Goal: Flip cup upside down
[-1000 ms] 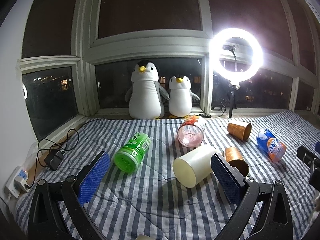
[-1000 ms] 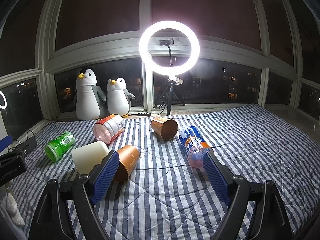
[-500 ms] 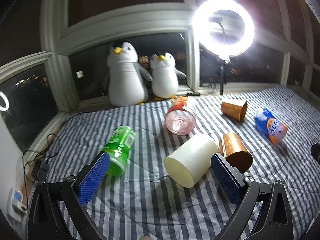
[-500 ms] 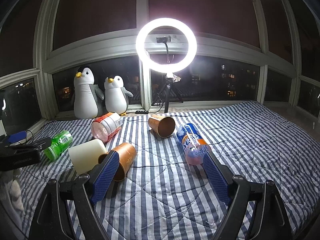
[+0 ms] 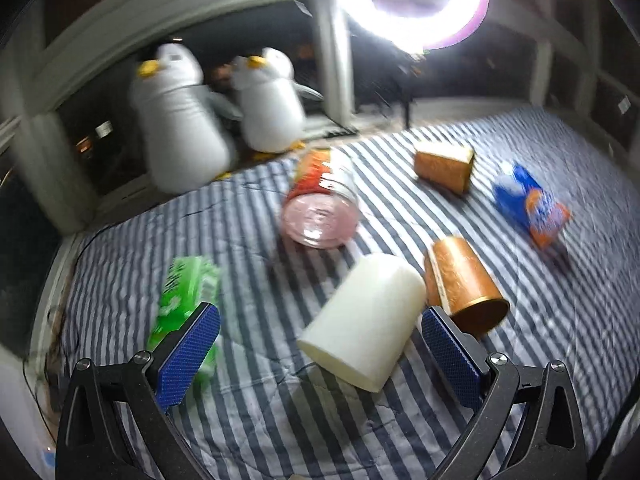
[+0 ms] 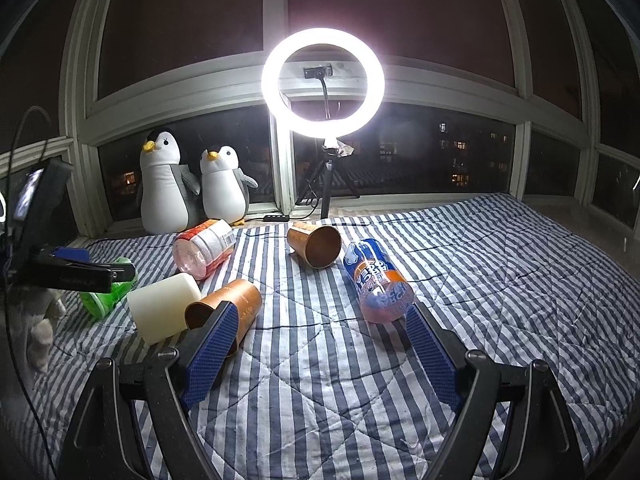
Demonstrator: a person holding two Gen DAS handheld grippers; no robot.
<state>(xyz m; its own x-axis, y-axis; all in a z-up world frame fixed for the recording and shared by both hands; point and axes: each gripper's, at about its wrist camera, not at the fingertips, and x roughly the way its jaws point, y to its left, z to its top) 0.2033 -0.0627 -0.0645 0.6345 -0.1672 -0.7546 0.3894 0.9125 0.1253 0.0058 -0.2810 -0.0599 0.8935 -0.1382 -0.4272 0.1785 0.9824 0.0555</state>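
Our left hand-held gripper (image 5: 320,354) has closed in on the cream cup (image 5: 362,316) lying on the bed (image 6: 500,264), fingers apart; right hand-held gripper (image 6: 320,354) spread too.

Left wrist view looks down steeply, close over the white cup (image 5: 362,320) ahead of its fingers; right wrist view sits farther back, level, facing the window; both share the cup (image 6: 164,306) and penguins (image 6: 166,184).
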